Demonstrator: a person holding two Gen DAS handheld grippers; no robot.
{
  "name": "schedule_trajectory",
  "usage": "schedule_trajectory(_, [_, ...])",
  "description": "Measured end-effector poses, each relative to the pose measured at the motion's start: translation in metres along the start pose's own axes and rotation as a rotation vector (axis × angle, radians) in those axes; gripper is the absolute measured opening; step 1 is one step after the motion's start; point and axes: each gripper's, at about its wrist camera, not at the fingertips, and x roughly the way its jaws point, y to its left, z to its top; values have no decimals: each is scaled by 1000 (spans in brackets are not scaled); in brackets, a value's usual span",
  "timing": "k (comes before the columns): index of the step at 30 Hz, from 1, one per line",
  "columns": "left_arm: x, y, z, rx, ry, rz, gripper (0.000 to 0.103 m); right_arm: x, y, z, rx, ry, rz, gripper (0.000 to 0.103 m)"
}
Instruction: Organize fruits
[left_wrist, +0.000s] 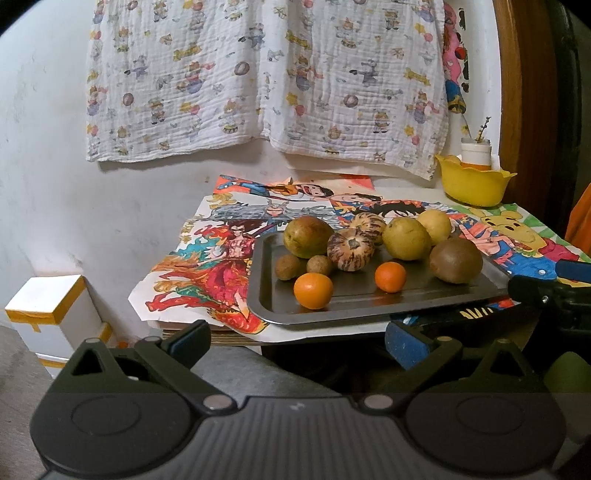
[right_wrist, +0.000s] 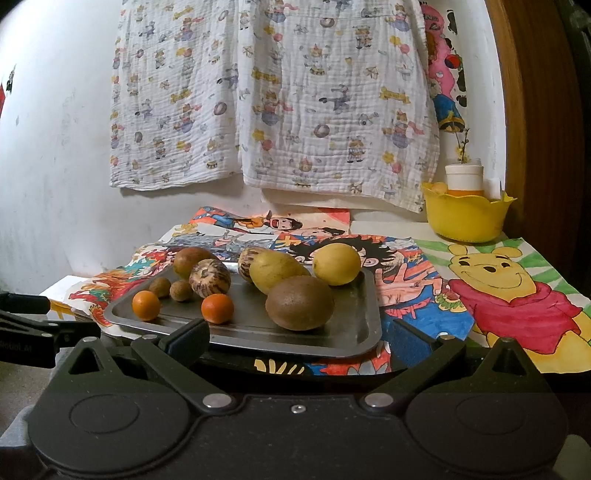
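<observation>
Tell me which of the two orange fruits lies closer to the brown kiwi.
The redder orange fruit, right of its paler twin; it sits beside the kiwi.

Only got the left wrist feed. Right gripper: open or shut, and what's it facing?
Observer: The right gripper is open with nothing between its fingers. It faces the near rim of the flat metal tray.
Operator: The tray's near right corner is blocked for me. Anything there?
Observer: Bare metal. The round brown fruit is the nearest piece, just left of that corner.
Operator: What's past the tray on that side?
Observer: A coloured Winnie-the-Pooh drawing lies flat there, in front of the yellow plastic bowl.
</observation>
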Motion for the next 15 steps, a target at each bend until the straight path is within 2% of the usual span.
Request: schedule_trajectory(15, [-1, -1, -1, 14, -11, 9, 103, 0, 0, -1, 3, 3, 0, 102])
